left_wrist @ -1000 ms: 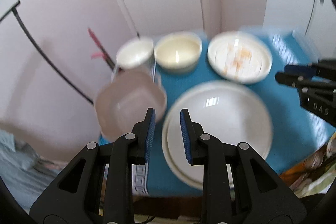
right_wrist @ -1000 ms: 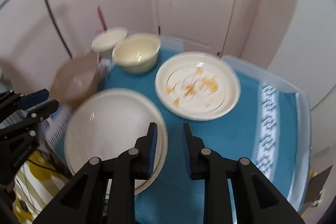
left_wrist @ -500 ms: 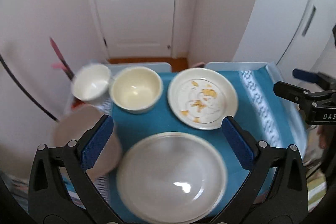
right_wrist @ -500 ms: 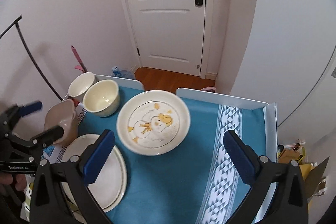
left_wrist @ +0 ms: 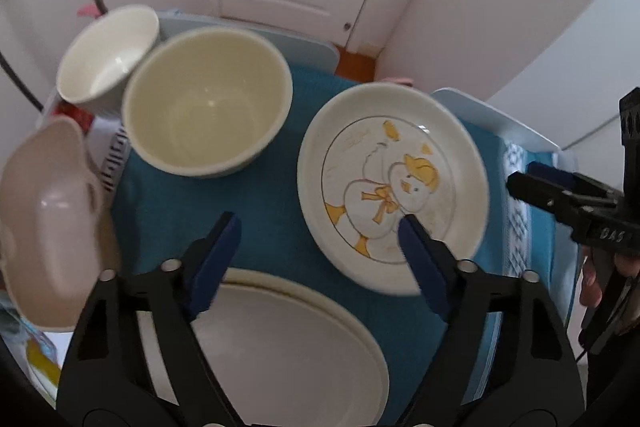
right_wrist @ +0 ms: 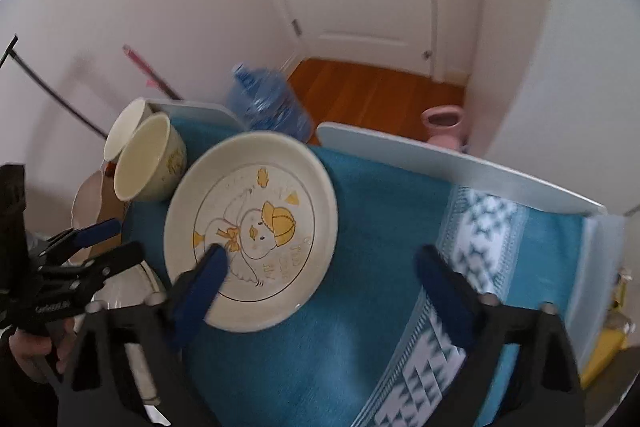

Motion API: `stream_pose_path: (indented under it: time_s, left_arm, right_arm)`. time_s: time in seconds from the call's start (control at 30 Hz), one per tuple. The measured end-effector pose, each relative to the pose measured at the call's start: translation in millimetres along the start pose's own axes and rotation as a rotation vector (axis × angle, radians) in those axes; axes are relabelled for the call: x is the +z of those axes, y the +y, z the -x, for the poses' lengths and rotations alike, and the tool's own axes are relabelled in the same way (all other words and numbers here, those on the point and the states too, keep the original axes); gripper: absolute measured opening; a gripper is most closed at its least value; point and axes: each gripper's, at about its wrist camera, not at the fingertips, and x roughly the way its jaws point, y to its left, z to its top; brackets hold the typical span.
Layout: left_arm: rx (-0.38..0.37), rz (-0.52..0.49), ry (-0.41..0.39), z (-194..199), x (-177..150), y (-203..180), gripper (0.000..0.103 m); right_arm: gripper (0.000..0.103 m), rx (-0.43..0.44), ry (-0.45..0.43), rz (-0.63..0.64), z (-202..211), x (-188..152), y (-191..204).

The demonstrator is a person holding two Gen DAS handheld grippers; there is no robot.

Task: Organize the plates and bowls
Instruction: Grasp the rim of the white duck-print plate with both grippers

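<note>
A duck-print plate (left_wrist: 394, 187) lies on the blue cloth; it also shows in the right wrist view (right_wrist: 252, 239). A cream bowl (left_wrist: 206, 101) and a white bowl (left_wrist: 108, 55) stand at the back left. A pink bowl (left_wrist: 48, 227) sits at the left edge. A large plain plate (left_wrist: 288, 355) lies nearest me. My left gripper (left_wrist: 316, 259) is open and empty above the cloth, between the plain plate and the duck plate. My right gripper (right_wrist: 320, 279) is open and empty, its left finger over the duck plate's near rim.
The table (right_wrist: 460, 163) has raised pale-blue edges and a blue patterned cloth (right_wrist: 400, 307). A blue water jug (right_wrist: 268, 103) and a pink pot (right_wrist: 442, 121) stand on the wooden floor behind. A white door and walls close in the back.
Both grippers, shut a second ago, opened wide. Both have since dropped closer to the table, and the right one has closed in on the duck plate.
</note>
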Motion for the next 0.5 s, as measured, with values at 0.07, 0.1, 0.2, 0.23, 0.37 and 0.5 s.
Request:
stream_pose_path:
  time_s: [0.07, 0.1, 0.2, 0.23, 0.37, 0.5]
  left_arm:
    - [0.008, 0.02, 0.025, -15, 1, 0, 0.061]
    - [0.011, 0.026, 0.035, -21, 1, 0, 0.054]
    - [0.025, 0.037, 0.058, -36, 2, 0, 0.046]
    - [0.029, 0.038, 0.06, -39, 2, -1, 0.043]
    - [0.038, 0.049, 0.081, -52, 2, -1, 0.033]
    - [0.027, 0.06, 0.074, -54, 2, -1, 0.025]
  right_arm:
    - [0.067, 0.022, 0.028, 0.008, -15, 0, -2]
    - [0.06, 0.043, 0.043, 0.01, -23, 0, -3]
    - [0.051, 0.073, 0.066, 0.022, -39, -1, -5]
    - [0.046, 0.079, 0.067, 0.025, -42, -1, -6]
    - [0.034, 0.113, 0.079, 0.036, -52, 3, -11]
    - [0.025, 0.153, 0.089, 0.065, -61, 5, -10]
